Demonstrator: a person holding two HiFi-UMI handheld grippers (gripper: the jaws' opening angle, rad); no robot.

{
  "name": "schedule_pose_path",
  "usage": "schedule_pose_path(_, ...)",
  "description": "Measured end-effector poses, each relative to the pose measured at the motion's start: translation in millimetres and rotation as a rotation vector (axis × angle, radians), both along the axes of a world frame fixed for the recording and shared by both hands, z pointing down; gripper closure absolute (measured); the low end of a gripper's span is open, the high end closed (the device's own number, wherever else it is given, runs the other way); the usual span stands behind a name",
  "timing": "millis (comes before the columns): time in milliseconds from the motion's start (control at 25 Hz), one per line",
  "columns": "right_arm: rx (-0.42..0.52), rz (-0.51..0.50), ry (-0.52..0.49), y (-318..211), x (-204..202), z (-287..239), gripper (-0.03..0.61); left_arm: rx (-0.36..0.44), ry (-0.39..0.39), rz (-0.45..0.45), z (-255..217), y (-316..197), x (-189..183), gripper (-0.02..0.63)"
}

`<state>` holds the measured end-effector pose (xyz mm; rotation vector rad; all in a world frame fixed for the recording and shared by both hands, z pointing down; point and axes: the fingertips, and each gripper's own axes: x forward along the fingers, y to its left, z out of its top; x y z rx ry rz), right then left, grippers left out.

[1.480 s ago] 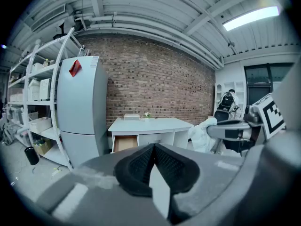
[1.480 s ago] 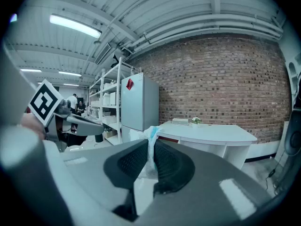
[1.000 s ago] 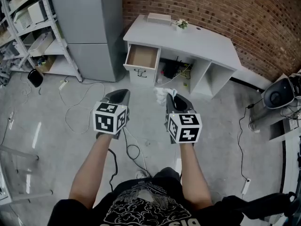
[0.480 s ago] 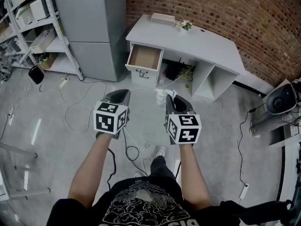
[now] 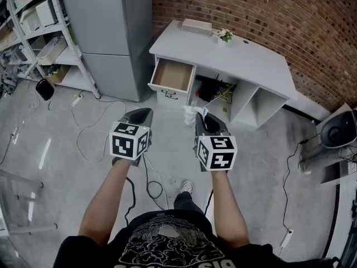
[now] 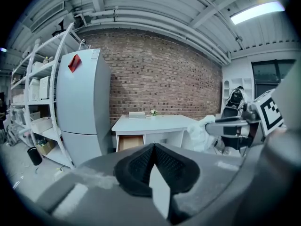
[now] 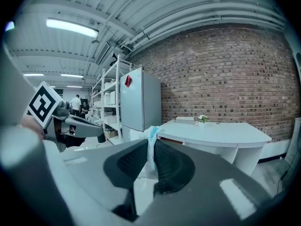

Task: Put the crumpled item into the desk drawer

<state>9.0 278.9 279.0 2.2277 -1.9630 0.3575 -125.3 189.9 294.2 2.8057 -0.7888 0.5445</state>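
A crumpled white item (image 5: pixel 192 114) with a blue edge sticks out of my right gripper (image 5: pixel 202 118), whose jaws are shut on it; in the right gripper view the crumpled item (image 7: pixel 151 142) is pinched between the two pads. My left gripper (image 5: pixel 143 115) is level with the right one, shut and empty, its pads (image 6: pixel 153 161) pressed together. Ahead stands the white desk (image 5: pixel 245 60) against the brick wall. Its left drawer (image 5: pixel 172 76) is pulled open and looks empty. Both grippers hang above the floor, short of the desk.
A grey cabinet (image 5: pixel 111 32) stands left of the desk, with a metal shelf rack (image 5: pixel 39 32) beyond it. Cables (image 5: pixel 100 121) trail over the concrete floor. A small box (image 5: pixel 196 26) and a flower pot (image 5: pixel 225 36) sit on the desk. A round speaker-like device (image 5: pixel 339 132) is at right.
The desk and open drawer have shifted slightly in the head view as the person steps forward. Both grippers keep their pose and the right one still holds the crumpled item.
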Motion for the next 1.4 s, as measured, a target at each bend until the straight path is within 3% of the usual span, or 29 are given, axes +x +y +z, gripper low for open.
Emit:
schedule_pose_path(1040, -0.041, -0.090, -0.053, -99.1, 160.7, 13.0, 0.538, -0.047, -0.049, -0.097, 12.7, -88.7, 150.6, 0.614)
schedule_pose_path(1400, -0.041, -0.128, -0.064, -113.9, 176.6, 17.3, 0.538, -0.028, -0.061, -0.129, 10.7, -96.1, 165.1, 0.614)
